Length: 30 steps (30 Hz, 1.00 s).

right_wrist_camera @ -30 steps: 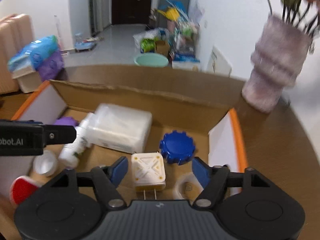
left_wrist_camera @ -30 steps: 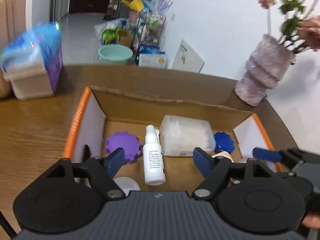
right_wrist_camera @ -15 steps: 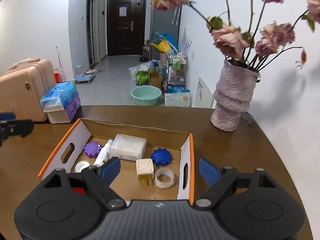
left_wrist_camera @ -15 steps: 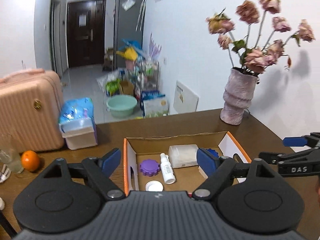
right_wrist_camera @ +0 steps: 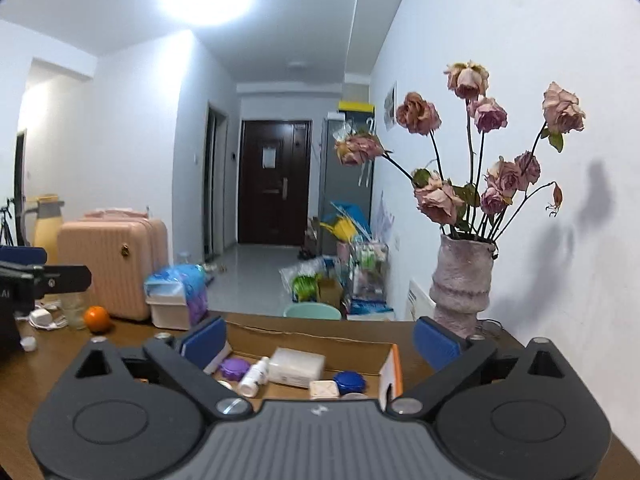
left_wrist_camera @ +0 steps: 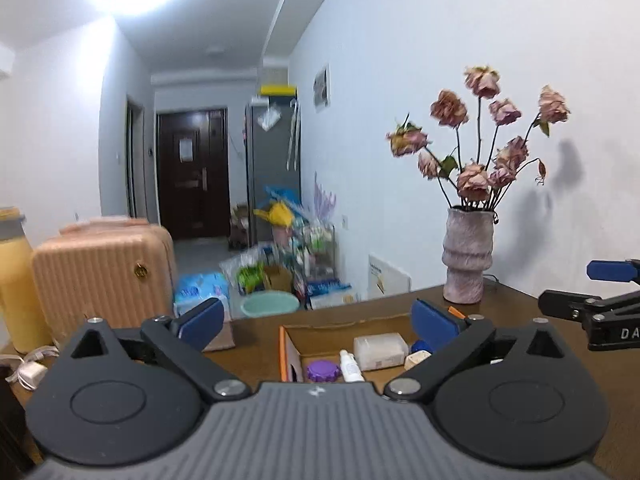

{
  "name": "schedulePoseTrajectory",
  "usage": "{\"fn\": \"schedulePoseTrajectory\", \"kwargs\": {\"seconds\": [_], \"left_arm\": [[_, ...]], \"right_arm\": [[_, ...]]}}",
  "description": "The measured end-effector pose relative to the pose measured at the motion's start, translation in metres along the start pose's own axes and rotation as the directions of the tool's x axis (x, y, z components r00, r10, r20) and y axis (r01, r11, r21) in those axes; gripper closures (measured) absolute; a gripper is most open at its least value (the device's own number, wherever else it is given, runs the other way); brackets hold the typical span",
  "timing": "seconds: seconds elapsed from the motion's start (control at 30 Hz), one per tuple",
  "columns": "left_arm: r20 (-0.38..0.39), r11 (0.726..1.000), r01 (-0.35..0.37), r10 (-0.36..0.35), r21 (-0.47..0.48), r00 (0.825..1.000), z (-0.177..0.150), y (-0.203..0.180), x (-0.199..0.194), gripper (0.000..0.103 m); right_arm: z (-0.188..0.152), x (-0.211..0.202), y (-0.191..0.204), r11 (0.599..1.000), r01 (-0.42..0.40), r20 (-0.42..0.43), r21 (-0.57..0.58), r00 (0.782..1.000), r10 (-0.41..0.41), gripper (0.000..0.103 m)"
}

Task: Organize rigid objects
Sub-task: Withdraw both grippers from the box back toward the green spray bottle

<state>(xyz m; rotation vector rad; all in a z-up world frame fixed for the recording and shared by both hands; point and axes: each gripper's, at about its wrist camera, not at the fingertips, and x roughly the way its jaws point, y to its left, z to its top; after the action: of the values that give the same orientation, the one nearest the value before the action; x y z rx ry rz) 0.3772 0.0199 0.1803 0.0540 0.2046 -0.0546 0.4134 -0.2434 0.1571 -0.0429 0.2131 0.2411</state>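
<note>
An open cardboard box (left_wrist_camera: 285,344) (right_wrist_camera: 394,364) with orange edges sits on the wooden table. It holds a purple lid (left_wrist_camera: 322,370) (right_wrist_camera: 233,368), a white spray bottle (left_wrist_camera: 350,366) (right_wrist_camera: 254,378), a clear plastic case (left_wrist_camera: 380,350) (right_wrist_camera: 296,366), a blue lid (right_wrist_camera: 349,381) and a cream plug adapter (right_wrist_camera: 323,390). My left gripper (left_wrist_camera: 318,322) is open and empty, raised above and behind the box. My right gripper (right_wrist_camera: 320,338) is open and empty, also raised back from the box.
A vase of dried roses (left_wrist_camera: 468,256) (right_wrist_camera: 462,284) stands at the table's back right. An orange (right_wrist_camera: 97,319), a white charger (right_wrist_camera: 42,318), a tissue box (right_wrist_camera: 176,296) and a yellow bottle (left_wrist_camera: 14,276) sit at the left. A pink suitcase (left_wrist_camera: 100,268) stands behind.
Both grippers have pulled up and back from inside the box, so the box now looks small and low in both views. Both stay open and empty.
</note>
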Motion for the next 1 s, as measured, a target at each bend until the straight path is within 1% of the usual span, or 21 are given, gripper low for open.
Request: {"fn": "schedulePoseTrajectory", "kwargs": {"seconds": [0.13, 0.23, 0.37, 0.53, 0.6, 0.63, 0.7, 0.77, 0.87, 0.93, 1.0], "left_arm": [[0.018, 1.000, 0.015, -0.015, 0.019, 1.000, -0.007, -0.004, -0.017, 0.000], [0.015, 1.000, 0.027, -0.027, 0.000, 1.000, -0.012, -0.002, -0.022, 0.000], [-0.001, 0.999, 0.023, -0.023, -0.029, 1.000, -0.023, 0.001, -0.029, 0.000], [-0.004, 0.994, 0.052, -0.053, -0.093, 0.999, -0.042, 0.012, -0.059, 0.000], [0.018, 0.992, 0.075, -0.074, -0.098, 0.997, -0.052, 0.016, -0.076, 0.000], [0.035, 0.991, 0.083, -0.080, -0.101, 0.996, -0.061, 0.019, -0.087, 0.000], [0.044, 0.992, 0.060, -0.055, -0.112, 0.997, -0.080, 0.022, -0.105, 0.000], [0.041, 0.993, 0.036, -0.031, -0.111, 0.999, -0.105, 0.025, -0.125, 0.000], [0.024, 0.998, 0.006, -0.005, -0.068, 1.000, -0.138, 0.028, -0.154, 0.000], [0.000, 0.998, -0.022, 0.022, -0.053, 1.000, -0.157, 0.029, -0.171, 0.000], [-0.037, 0.998, -0.010, 0.008, -0.060, 0.999, -0.170, 0.032, -0.183, 0.000]], "right_arm": [[-0.006, -0.006, 0.008, 1.000, 0.004, 0.012, 0.007, 1.000, -0.004, 0.002], [-0.013, -0.010, 0.009, 1.000, 0.000, 0.021, 0.023, 1.000, -0.001, 0.002], [-0.025, -0.015, 0.007, 0.999, 0.013, 0.017, 0.041, 1.000, -0.013, 0.002], [-0.044, -0.043, 0.012, 0.999, 0.005, 0.039, 0.048, 0.999, -0.007, 0.001], [-0.054, -0.058, 0.014, 0.999, 0.000, 0.033, 0.046, 0.999, -0.001, 0.001], [-0.060, -0.067, 0.016, 0.999, 0.004, 0.028, 0.044, 1.000, -0.005, 0.001], [-0.076, -0.088, 0.019, 0.999, 0.006, 0.014, 0.035, 1.000, -0.006, 0.000], [-0.094, -0.109, 0.023, 1.000, 0.002, 0.018, 0.021, 1.000, -0.002, 0.000], [-0.127, -0.140, 0.028, 1.000, -0.030, 0.004, 0.004, 1.000, 0.030, 0.000], [-0.144, -0.156, 0.032, 1.000, -0.028, -0.014, -0.005, 1.000, 0.028, 0.000], [-0.160, -0.171, 0.036, 1.000, -0.008, -0.043, -0.002, 0.999, 0.007, 0.000]]}}
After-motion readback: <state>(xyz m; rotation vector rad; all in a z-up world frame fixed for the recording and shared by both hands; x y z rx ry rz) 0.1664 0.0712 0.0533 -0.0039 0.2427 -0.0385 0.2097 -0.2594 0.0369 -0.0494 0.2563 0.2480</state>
